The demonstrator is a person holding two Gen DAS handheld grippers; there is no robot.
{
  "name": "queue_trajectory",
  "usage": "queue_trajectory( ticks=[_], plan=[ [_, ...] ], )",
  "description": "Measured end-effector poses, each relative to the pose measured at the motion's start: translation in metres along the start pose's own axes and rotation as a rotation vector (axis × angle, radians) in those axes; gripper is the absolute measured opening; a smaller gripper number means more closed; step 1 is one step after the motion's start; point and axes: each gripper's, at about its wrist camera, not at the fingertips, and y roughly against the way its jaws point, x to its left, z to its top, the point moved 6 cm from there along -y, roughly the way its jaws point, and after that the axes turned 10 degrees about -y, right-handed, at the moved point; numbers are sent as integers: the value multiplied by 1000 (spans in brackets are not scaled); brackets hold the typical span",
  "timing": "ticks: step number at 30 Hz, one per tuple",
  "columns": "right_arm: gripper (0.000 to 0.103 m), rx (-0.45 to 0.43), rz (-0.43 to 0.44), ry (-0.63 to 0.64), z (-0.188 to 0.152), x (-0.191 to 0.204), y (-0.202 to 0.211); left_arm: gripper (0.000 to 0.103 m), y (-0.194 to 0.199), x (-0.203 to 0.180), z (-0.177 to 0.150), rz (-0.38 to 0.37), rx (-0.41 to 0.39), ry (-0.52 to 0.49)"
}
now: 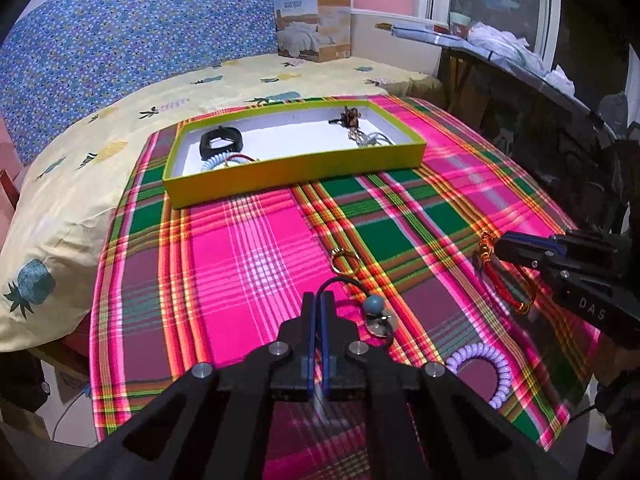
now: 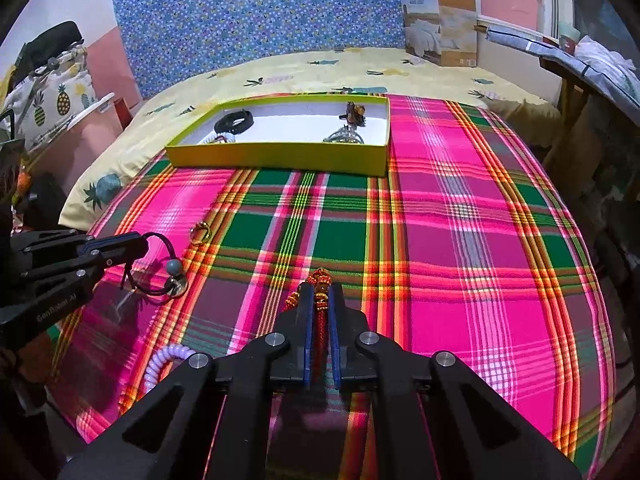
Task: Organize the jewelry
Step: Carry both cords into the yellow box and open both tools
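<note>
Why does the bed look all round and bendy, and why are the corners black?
Left wrist view: the fisheye lens bows the yellow-green cardboard box and plaid cloth, and its round rim blackens the corners. Right wrist view: same bulge, with a white glare patch on the cloth.

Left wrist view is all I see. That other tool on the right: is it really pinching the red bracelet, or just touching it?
Observer: Pinching. Its own camera shows the red bracelet squeezed between the right fingers.
Operator: And the black cord in my tool?
Observer: From the side, the left fingers clamp the black cord, and a short end dangles beneath them.
Operator: Anything off to the left of the bed?
Observer: A pineapple-print cushion or bag, with something black on top.
</note>
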Motion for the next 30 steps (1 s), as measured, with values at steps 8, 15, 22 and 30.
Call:
queue_trajectory(
  ticks=[8, 15, 22, 30],
  plan=[
    [6, -26, 25, -9, 8, 1, 10, 2, 12, 7, 9, -1, -31, 22],
    [7, -46, 42, -5, 18, 6, 16, 2, 16, 11, 19, -5, -51, 26],
    [7, -72, 53, 21, 36, 13, 19, 2, 20, 16, 37, -1, -77, 14],
    [7, -99, 70, 53, 61, 24, 16, 2, 20, 28, 64, 13, -103, 3]
  ],
)
